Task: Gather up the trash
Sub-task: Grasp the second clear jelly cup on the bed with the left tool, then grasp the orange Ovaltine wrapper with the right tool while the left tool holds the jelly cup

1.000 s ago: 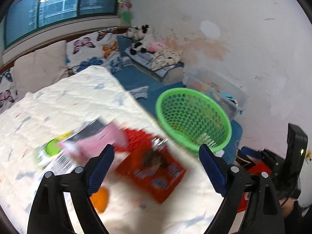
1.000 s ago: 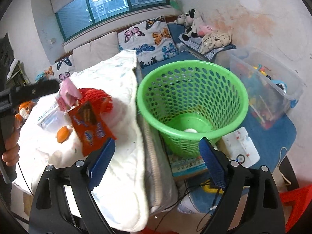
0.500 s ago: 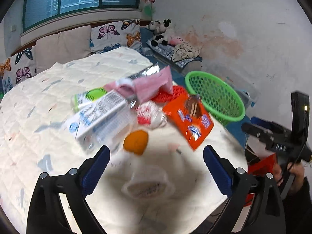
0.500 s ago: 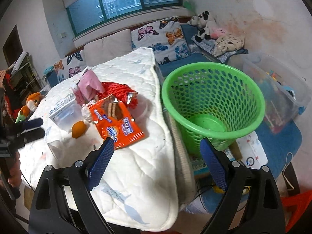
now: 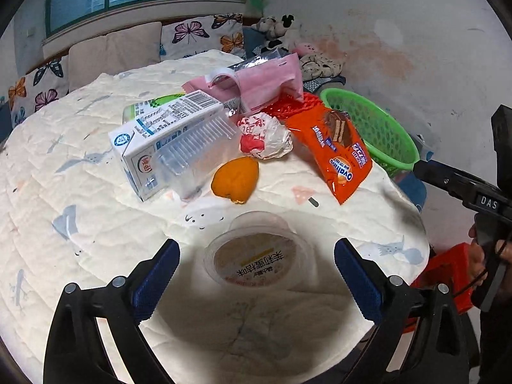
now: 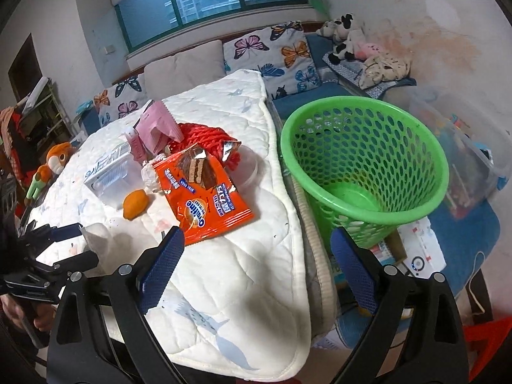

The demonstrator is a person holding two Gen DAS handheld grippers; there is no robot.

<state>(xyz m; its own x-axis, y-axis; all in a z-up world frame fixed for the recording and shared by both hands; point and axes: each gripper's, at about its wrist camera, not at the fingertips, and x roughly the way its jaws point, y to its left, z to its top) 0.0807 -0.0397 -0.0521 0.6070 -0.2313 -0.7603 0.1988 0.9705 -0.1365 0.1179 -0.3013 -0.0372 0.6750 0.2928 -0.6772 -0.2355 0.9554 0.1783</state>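
Trash lies on a white quilted table [image 5: 80,224]: a clear plastic cup [image 5: 256,262], an orange peel [image 5: 235,179], a milk carton [image 5: 153,134], a clear tray [image 5: 195,156], a crumpled wrapper [image 5: 267,134], an orange Ovaltine packet [image 5: 336,147], a pink pack [image 5: 259,80] and red netting [image 5: 297,104]. My left gripper [image 5: 256,275] is open, its fingers either side of the cup. My right gripper [image 6: 256,259] is open and empty over the table's edge, between the Ovaltine packet [image 6: 201,188] and the green basket [image 6: 361,166].
The green basket [image 5: 374,128] stands on the floor past the table's right edge. A clear storage box [image 6: 460,150], cushions [image 6: 268,51] and stuffed toys [image 6: 345,35] lie behind. The left gripper also shows in the right wrist view [image 6: 60,243].
My left gripper has pulled back and lowered over the table, so the clear cup now lies between its fingers. My right gripper has swung left toward the table and the Ovaltine packet.
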